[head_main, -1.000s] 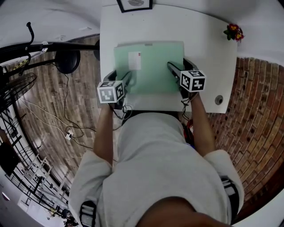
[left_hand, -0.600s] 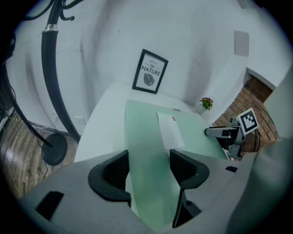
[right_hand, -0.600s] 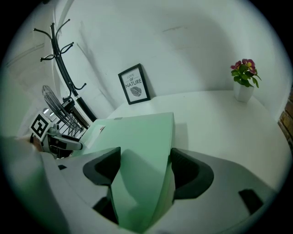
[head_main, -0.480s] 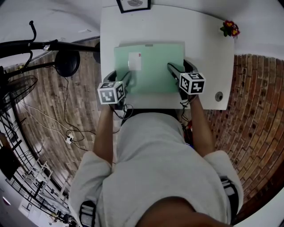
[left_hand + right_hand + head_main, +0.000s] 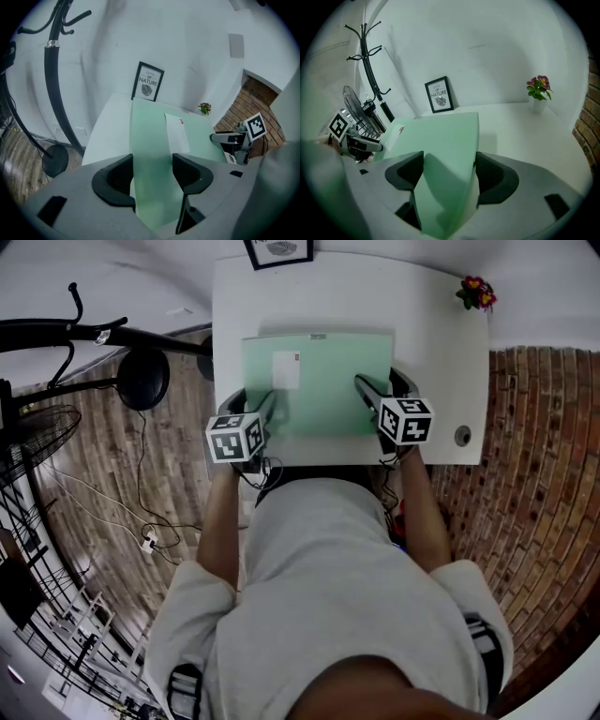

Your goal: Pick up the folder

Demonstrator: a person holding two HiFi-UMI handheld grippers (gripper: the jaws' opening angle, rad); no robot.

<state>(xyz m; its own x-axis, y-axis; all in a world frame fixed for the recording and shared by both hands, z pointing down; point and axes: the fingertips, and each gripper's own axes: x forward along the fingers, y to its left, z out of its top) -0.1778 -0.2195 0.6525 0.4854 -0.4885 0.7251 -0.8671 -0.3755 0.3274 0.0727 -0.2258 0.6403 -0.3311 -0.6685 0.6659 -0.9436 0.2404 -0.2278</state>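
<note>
A pale green folder (image 5: pixel 319 381) with a white label (image 5: pixel 285 369) lies flat across the white table (image 5: pixel 441 343). My left gripper (image 5: pixel 255 401) straddles its near left corner. In the left gripper view the folder (image 5: pixel 154 136) fills the gap of the left gripper (image 5: pixel 152 171), whose jaws have just been closing on it. My right gripper (image 5: pixel 384 388) holds the near right corner. The right gripper view shows the folder (image 5: pixel 440 136) wedged between both pads of the right gripper (image 5: pixel 449 171), casting a shadow on the table beside it.
A framed picture (image 5: pixel 277 249) stands at the table's far edge and a small flower pot (image 5: pixel 474 292) at its far right corner. A cable hole (image 5: pixel 461 436) is near the right edge. A coat stand (image 5: pixel 142 379) and a fan (image 5: pixel 28 427) stand left of the table.
Both grippers have risen slightly with the folder's near corners between their jaws. The folder looks a little nearer the camera, and the left jaws have narrowed.
</note>
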